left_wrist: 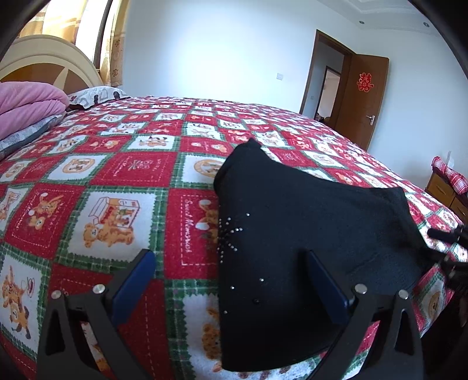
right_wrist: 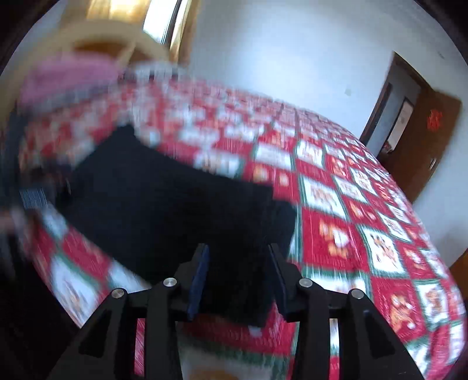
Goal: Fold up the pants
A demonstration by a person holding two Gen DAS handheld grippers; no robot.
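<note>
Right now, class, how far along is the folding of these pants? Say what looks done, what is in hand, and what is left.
Done: the black pants lie on the bedspread as a compact, seemingly doubled bundle. In hand: nothing. The left claw stands wide open at the near edge, and the right claw is open above the cloth, gripping none of it. Left: the outline is still uneven, so perhaps a last fold or some smoothing.

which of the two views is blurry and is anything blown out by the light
Left wrist view: sharp, pants and bedspread crisp, window washed out, fisheye bending the bed edge. Right wrist view: smeared by motion blur, bedspread pattern streaked, only the right claw sharp, window glaring.
</note>
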